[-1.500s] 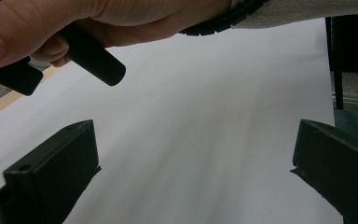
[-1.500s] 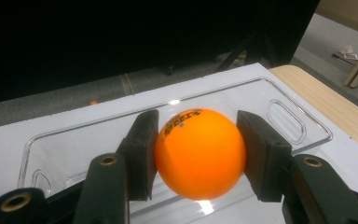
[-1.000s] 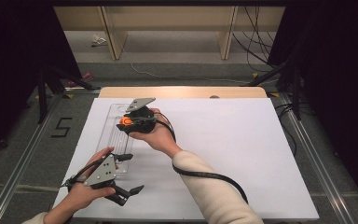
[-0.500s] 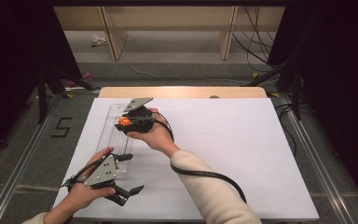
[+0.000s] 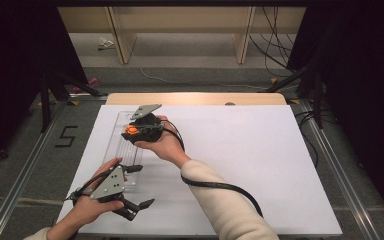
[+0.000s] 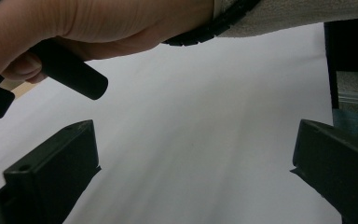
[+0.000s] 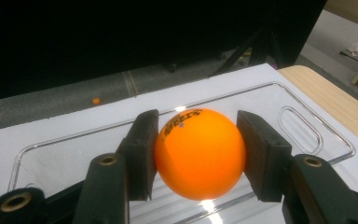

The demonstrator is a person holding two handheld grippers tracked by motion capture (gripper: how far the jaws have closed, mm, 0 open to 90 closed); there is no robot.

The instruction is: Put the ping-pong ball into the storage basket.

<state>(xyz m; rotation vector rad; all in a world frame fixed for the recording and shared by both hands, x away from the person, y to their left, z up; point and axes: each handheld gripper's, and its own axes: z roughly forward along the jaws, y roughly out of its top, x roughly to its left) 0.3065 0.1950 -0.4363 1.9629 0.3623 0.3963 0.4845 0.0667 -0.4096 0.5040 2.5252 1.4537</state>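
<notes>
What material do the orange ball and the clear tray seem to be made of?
The ball looks like smooth plastic with a slight sheen, probably a table-tennis ball: it has printed lettering and a soft highlight. The tray looks like clear, glossy hard plastic: the white sheet shows through it, and its moulded rim and ridges catch bright glints.

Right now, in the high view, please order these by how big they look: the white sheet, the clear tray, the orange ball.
1. white sheet, by far the largest.
2. clear tray, a long narrow shape on the sheet's left part.
3. orange ball, smallest, held by the right gripper.
</notes>
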